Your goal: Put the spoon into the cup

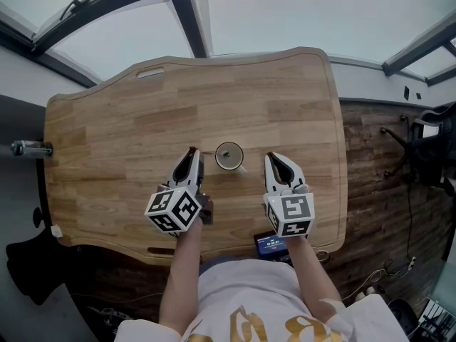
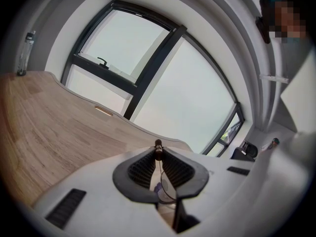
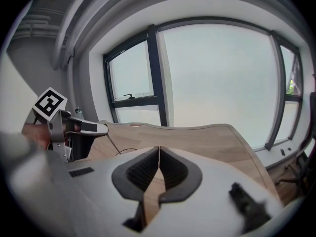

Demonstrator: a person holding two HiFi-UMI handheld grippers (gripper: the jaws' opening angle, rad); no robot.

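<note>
Left gripper [image 1: 191, 155], near the table's front edge: jaws nearly closed, pinching a thin stem with a dark knob at their tips, which I take for the spoon [image 2: 158, 148]. Its long axis runs along the slot between the jaws. In the right gripper view a thin line slants down from that tip towards the cup; whether it reaches inside I cannot tell. Cup [image 1: 219, 149]: upright, mid-table, just right of the left tips and between the two grippers. The left is the nearer and the loaded one, so the coming move is probably a short carry rightward and a lowering. Right gripper [image 1: 275, 159]: jaws pressed together on nothing, just right of the cup. Table [image 1: 128, 127]: pale wood, otherwise bare, with a bottle [image 1: 28, 148] off its left edge. Beyond the far edge are large dark-framed windows [image 3: 217, 78].
</note>
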